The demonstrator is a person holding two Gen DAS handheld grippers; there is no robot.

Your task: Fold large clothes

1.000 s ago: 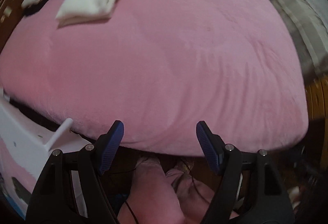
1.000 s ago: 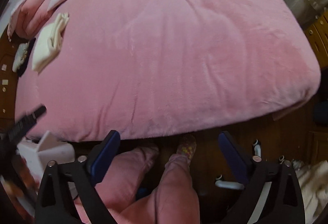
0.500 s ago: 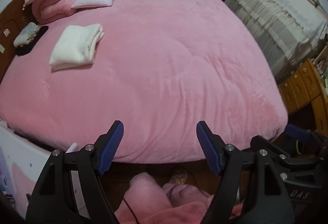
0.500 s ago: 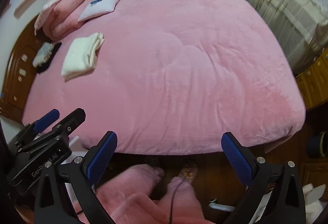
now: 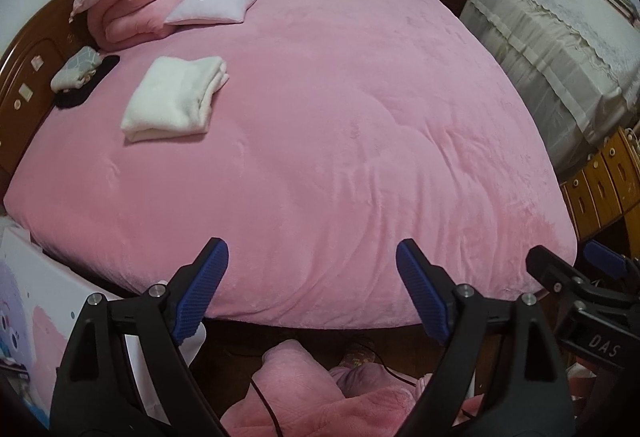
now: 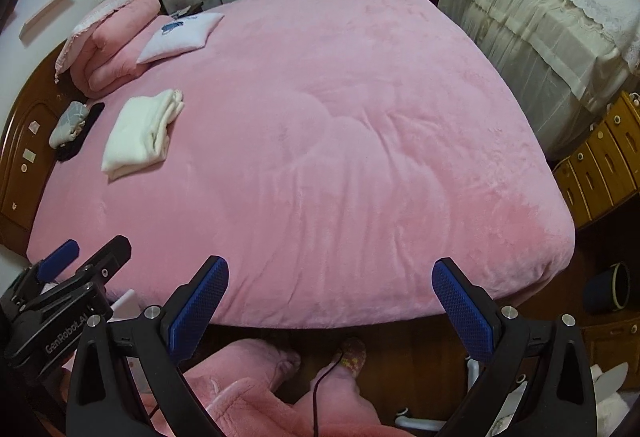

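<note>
White folded cloth [image 5: 176,97] sits on the pink bed [image 5: 360,141] at about 10 o'clock from both tongs, well apart from them, near the headboard side. Its long axis runs roughly 7-to-1 in both wrist views, with the loose layered ends toward 1 o'clock. It looks already folded; no unfolded garment shows on the bed, so the next piece probably comes from elsewhere. Left gripper [image 5: 312,285]: jaws opening, nothing between them. Right gripper [image 6: 332,301]: jaws wide, empty. Both hang over the foot edge of the bed, pointing steeply down. Left gripper is nearer the cloth; it shows at 8 o'clock in the right view, on the cloth's side. Pink-clad legs [image 6: 256,389] and slipper [image 6: 354,351] are below the tongs.
</note>
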